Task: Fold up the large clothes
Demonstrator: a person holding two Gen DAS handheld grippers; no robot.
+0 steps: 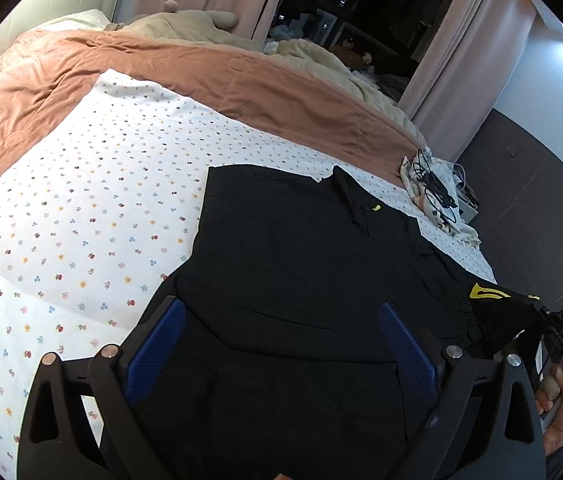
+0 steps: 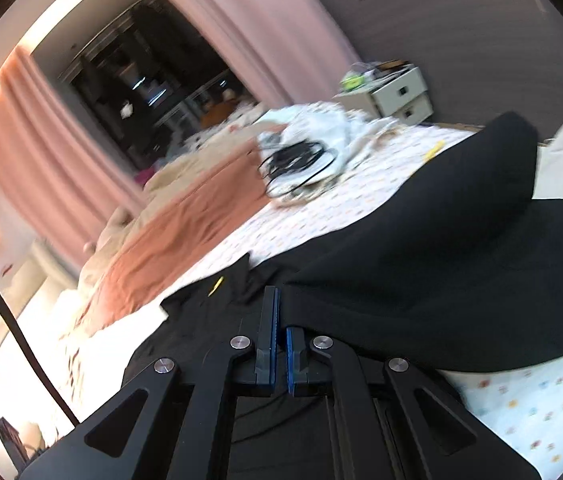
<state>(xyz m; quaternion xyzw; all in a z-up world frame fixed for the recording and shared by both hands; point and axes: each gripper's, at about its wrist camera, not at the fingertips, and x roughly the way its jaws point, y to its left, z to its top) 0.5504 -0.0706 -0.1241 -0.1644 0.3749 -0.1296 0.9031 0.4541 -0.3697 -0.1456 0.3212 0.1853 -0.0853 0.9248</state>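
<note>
Two blue ribbed pads of the right gripper (image 2: 279, 322) pinch a fold of the soft black shirt (image 1: 301, 248), lifting its smooth cloth at two o'clock. Left gripper (image 1: 281, 344) hovers with jaws wide apart over the shirt, which lies flat on the white flower-dotted bedsheet (image 1: 81, 208); a rumpled rust-coloured quilt (image 1: 241, 80) lies at twelve o'clock.

The left wrist view is sharp, with strong fisheye bending and dark corners; warm light washes the orange blanket (image 1: 61, 92) at left, and a pale glare patch sits upper right. The right wrist view is motion-blurred and overexposed at lower left.
</note>
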